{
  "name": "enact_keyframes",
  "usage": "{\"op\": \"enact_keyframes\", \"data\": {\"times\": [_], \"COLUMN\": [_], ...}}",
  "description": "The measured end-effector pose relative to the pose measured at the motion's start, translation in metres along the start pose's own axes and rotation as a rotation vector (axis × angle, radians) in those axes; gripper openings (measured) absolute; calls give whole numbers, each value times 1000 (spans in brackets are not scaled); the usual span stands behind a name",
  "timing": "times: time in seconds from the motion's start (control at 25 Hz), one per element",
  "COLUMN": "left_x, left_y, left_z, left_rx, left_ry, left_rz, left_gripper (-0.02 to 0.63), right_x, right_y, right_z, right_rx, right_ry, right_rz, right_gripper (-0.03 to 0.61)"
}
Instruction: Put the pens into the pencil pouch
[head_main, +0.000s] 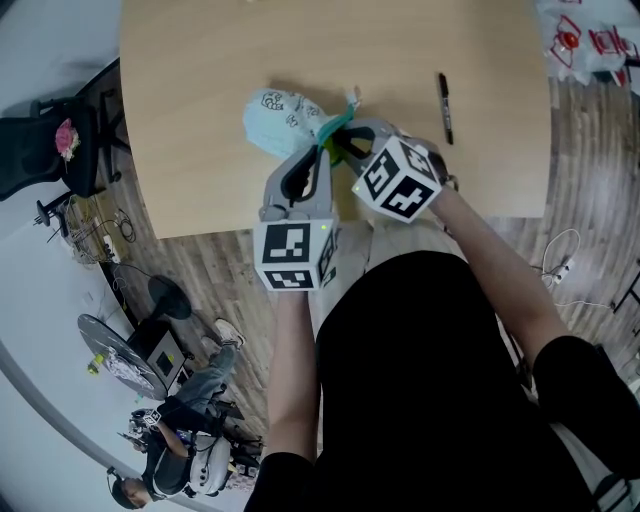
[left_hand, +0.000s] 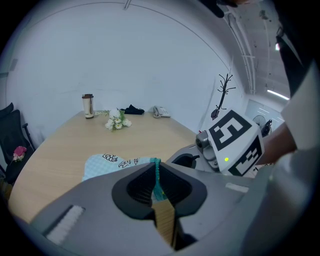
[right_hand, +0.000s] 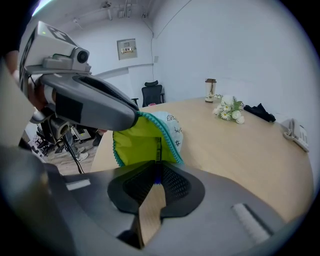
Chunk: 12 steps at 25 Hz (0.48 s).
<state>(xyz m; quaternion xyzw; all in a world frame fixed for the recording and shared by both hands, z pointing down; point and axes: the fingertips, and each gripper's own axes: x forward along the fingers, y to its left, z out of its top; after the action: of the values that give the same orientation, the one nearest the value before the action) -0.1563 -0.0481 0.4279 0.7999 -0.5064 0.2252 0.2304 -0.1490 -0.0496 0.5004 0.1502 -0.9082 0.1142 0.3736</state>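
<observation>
The pencil pouch (head_main: 280, 118), pale blue with small dark prints and a teal zipper edge, lies on the wooden table (head_main: 200, 70) with its closed end pointing away from the person and its mouth turned toward them. The left gripper (left_hand: 156, 170) comes at that mouth from the person's side. Its jaws are pressed together on the teal rim, which stands pinched between the ribbed pads and is lifted so that the mouth gapes. The right gripper (right_hand: 157, 172) sits just beside the left one at the same opening, the two marker cubes almost touching on the near side of the pouch. Its jaws are closed on a thin dark pen (right_hand: 158, 150) with a touch of blue where the pads clamp it. The pen points straight along the jaws into the pouch, and its shaft shows against the yellow-green lining inside the open mouth. How deep its far end reaches I cannot tell. A second pen (head_main: 445, 107), black, lies flat on the table well to the right of the pouch, clear of both grippers and roughly parallel to the table's right edge. Far beyond the pouch, toward the wall end of the table, stands a small bunch of white flowers (left_hand: 117, 120).
</observation>
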Motion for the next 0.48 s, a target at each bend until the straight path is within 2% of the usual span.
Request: {"op": "enact_keyframes", "data": {"times": [0.48], "left_x": [-1], "left_y": [-3], "left_z": [1], "left_rx": [-7], "left_ry": [-5], "left_rz": [9], "left_gripper": [18], "right_x": [2], "right_y": [-2], "right_z": [1], "right_rx": [4], "right_ry": [2], "right_rz": [-2], "right_gripper": [46]}}
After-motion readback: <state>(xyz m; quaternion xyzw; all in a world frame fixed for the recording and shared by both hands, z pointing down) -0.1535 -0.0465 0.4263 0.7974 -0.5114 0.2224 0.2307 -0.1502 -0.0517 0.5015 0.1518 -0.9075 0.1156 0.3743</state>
